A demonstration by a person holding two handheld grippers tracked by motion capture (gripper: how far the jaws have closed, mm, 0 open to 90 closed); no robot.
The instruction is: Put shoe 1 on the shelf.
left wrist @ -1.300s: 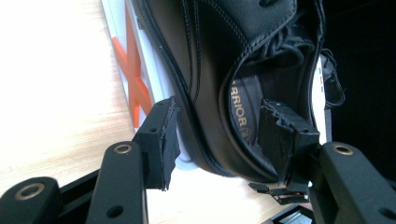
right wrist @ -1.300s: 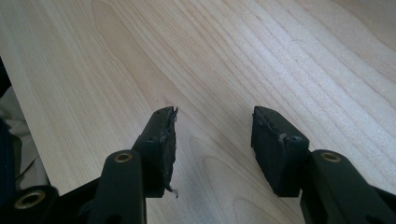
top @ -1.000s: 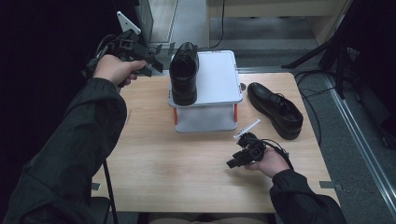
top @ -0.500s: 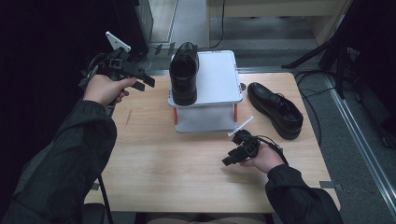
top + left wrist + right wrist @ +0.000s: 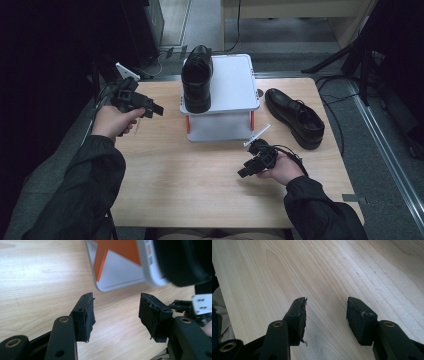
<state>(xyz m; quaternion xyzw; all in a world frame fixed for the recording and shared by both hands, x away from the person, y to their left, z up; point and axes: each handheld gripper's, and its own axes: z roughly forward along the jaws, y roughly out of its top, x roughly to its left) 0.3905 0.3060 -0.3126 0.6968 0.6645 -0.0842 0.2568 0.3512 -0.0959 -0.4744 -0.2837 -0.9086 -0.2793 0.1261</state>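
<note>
Left claw sits over the desk's left edge with jaws apart and nothing between them, aimed at the white stand by the far edge; I read the same gap in the left gripper view. One black shoe rests on the stand's top, toward its left side, and the second shoe lies on the desk near the far right corner. Right claw lies low toward the near edge, jaws spread over bare wood.
</note>
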